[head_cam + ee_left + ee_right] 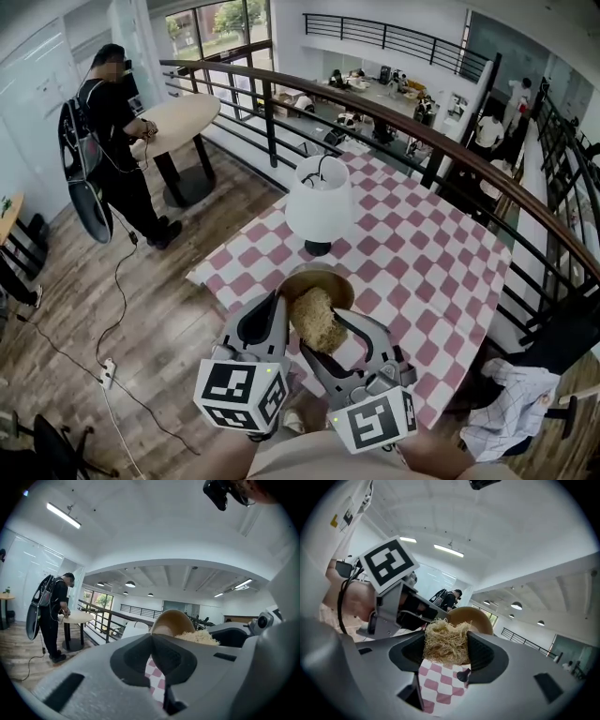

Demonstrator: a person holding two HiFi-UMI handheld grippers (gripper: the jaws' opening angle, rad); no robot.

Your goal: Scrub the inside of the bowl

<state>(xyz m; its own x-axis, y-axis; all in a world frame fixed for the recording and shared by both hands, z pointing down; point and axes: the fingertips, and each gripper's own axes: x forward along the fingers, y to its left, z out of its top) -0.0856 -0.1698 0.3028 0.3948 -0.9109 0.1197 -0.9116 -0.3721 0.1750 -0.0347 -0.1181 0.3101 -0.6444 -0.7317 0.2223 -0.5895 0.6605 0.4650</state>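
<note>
looking down at the checkered bench [422,244] with its white lamp [319,202], the bowl [314,276] sits tipped over the near edge, left claw [152,637] pinched shut on its rim. right claw [446,644] clamps a fibrous scrubber [317,319] at the bowl's mouth (scrubbing step, i reckon). next up: press deeper and sweep round.

Tan bowl [323,279] is sitting tilted just on the near side of the white lamp [318,202], inside showing. 1 beige fibrous scrub pad [317,321] is resting in its mouth, at the rim farthest from the lamp.
</note>
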